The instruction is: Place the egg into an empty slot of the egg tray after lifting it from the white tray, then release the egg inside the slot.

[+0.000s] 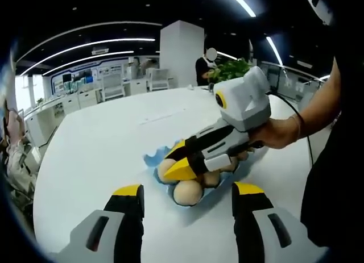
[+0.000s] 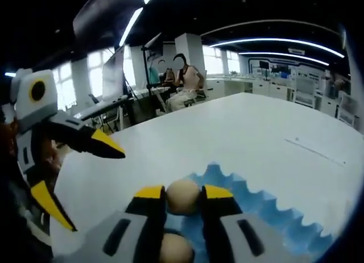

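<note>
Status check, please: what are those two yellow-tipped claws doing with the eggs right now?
Right gripper shut on egg over blue egg tray. Left gripper open, hovering near the tray. Nothing in the way.

From where I stand, nothing can be read. The wall panels [image 1: 91,70] toward ten o'clock in the left gripper view are too blurred for letters.

Your left hand-held gripper [image 1: 187,203], lower frame: grey body, black jaws, yellow tips. Your right hand-held gripper [image 2: 182,199], bottom centre: same grey, black, yellow. Egg [image 2: 182,196] between its tips: pale tan, plain, unmarked. Egg tray [image 2: 256,215], lower right: bright blue, scalloped edge. Bench [image 1: 108,143]: plain white. Plant [image 1: 230,70], upper centre-right: green leaves.
</note>
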The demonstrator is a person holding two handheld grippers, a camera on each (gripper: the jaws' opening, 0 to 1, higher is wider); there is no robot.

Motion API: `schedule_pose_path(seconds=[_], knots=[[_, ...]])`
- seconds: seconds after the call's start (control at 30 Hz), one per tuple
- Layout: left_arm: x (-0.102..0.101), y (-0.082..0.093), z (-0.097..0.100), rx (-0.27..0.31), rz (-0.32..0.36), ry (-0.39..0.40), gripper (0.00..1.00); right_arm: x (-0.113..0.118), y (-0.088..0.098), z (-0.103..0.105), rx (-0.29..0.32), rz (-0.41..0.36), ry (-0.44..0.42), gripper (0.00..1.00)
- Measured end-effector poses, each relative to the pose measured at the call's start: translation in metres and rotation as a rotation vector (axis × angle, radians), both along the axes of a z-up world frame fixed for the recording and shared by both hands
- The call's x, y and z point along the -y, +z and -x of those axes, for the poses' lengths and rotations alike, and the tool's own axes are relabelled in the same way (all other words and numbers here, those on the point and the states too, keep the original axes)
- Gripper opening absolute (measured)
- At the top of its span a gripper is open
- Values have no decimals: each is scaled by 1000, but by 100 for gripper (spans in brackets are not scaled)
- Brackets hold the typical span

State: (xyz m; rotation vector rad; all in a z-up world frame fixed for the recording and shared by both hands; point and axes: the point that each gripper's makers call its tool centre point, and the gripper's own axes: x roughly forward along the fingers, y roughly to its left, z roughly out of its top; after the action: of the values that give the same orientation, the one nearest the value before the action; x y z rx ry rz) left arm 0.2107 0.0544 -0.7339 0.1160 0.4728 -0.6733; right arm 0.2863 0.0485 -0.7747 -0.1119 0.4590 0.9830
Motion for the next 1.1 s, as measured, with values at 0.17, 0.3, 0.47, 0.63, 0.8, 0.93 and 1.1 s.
schedule_pose_path(seconds=[0.17,0.3,0.47,0.63,0.8,0.93,1.1], knots=[[0,1,1,1,-2,2,62,4,0,1,12,10,7,26],[0,2,1,3,-2,3,62,7,1,3,9,11,13,25],[2,4,2,10,0,0,62,14,9,12,-15,-31,11,25],[4,6,2,16,0,-5,62,24,19,13,-5,-54,-8,25],[6,8,1,27,2,-7,62,52,33,9,18,-99,-85,24],[9,8,1,30,5,-12,63,72,35,5,14,-107,-132,24],[11,9,2,31,8,-19,62,87,32,7,14,-95,-158,24]])
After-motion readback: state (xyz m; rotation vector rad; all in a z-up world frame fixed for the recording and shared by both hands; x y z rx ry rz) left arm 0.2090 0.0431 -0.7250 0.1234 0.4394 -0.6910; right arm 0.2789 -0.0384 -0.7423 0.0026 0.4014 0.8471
